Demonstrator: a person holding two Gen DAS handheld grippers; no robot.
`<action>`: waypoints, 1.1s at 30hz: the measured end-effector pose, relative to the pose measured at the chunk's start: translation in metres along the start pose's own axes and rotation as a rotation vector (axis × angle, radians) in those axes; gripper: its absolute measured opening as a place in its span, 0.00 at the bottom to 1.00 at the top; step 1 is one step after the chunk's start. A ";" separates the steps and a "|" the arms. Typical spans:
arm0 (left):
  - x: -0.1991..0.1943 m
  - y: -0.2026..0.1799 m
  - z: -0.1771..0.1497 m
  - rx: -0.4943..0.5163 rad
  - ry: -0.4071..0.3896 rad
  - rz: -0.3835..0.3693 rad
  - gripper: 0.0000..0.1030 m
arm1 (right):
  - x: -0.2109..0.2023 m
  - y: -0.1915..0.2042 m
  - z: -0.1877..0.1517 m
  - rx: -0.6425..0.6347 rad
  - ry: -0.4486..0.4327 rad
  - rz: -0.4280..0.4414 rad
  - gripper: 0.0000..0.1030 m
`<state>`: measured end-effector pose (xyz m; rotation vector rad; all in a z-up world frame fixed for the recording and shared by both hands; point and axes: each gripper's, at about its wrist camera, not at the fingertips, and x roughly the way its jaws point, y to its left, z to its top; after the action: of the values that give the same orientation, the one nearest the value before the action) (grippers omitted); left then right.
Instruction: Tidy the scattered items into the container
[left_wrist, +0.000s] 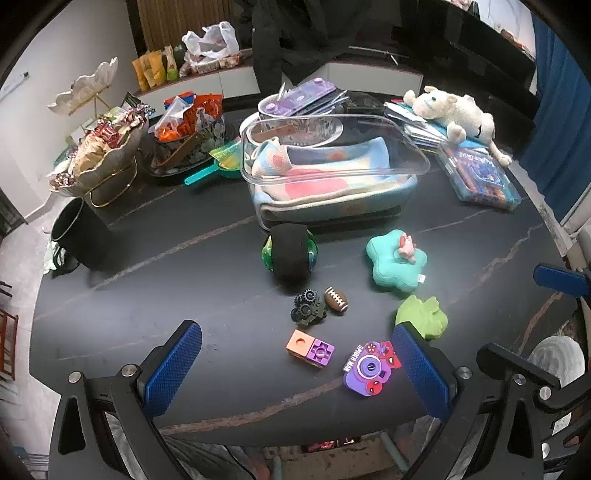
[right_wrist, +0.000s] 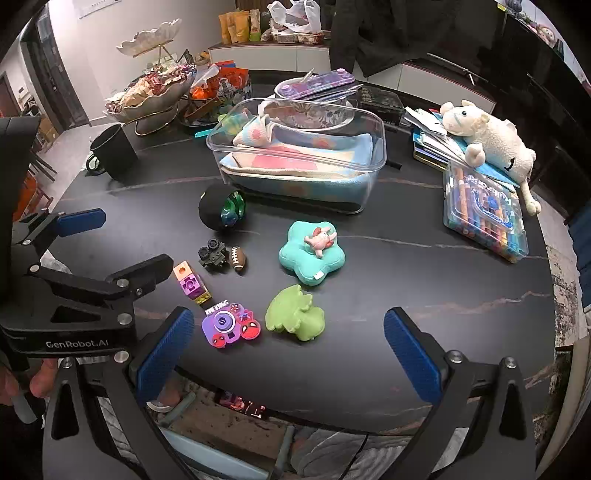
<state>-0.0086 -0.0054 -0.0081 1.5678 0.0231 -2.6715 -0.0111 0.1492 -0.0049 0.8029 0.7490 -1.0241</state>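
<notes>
Clear plastic tub (left_wrist: 402, 133) (right_wrist: 376, 122) sitting mid-table on the dark marbled table (left_wrist: 184, 280) (right_wrist: 424, 273), a folded pastel blanket (left_wrist: 325, 181) (right_wrist: 295, 162) lying inside it; scattered toys lying in front of the tub, none touching it except the black-and-green wheel (left_wrist: 290, 253) (right_wrist: 219, 212), which is resting just against its near wall at about 7 o'clock from the tub.

Teal star cushion (left_wrist: 391, 269) (right_wrist: 312, 258) lying at 5 o'clock from the tub in the left wrist view, a small pink figure (left_wrist: 405, 250) (right_wrist: 320, 240) sitting on top of it; green frog toy (left_wrist: 424, 315) (right_wrist: 295, 314) lying just nearer than the cushion; small black truck (left_wrist: 308, 306) (right_wrist: 211, 254) and toy football (left_wrist: 336, 301) (right_wrist: 238, 257) lying side by side, nearly touching; orange-and-purple block (left_wrist: 310, 349) (right_wrist: 190, 280) and purple toy camera (left_wrist: 369, 367) (right_wrist: 231, 325) lying nearest the edge.

Left gripper (left_wrist: 295, 369) (right_wrist: 122, 243) hanging above the near edge, fingers spread wide and holding nothing; block and camera lying between its fingers in its own view; right gripper (right_wrist: 288, 354) likewise spread wide, empty, with the camera and frog toy ahead at 11 to 12 o'clock.

Outward: black mug (left_wrist: 79, 232) (right_wrist: 114, 151) standing at 9 o'clock from the tub; crayon case (left_wrist: 480, 177) (right_wrist: 484, 214) lying at 3 o'clock; white plush lamb (left_wrist: 454, 114) (right_wrist: 487, 136) lying on a stack of books beyond it; snack bowls sitting at 10 o'clock.
</notes>
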 end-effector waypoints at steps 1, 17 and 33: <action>0.001 0.000 0.000 0.001 0.005 -0.006 0.99 | 0.000 0.000 0.001 0.000 0.000 0.000 0.99; 0.006 0.003 -0.002 -0.002 0.039 -0.025 0.99 | 0.002 0.001 0.004 -0.010 0.013 -0.008 0.99; 0.008 0.003 0.002 0.038 0.045 -0.017 0.99 | 0.009 0.004 0.009 -0.037 0.038 0.000 0.99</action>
<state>-0.0140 -0.0087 -0.0145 1.6453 -0.0127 -2.6642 -0.0030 0.1385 -0.0073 0.7926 0.7980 -0.9945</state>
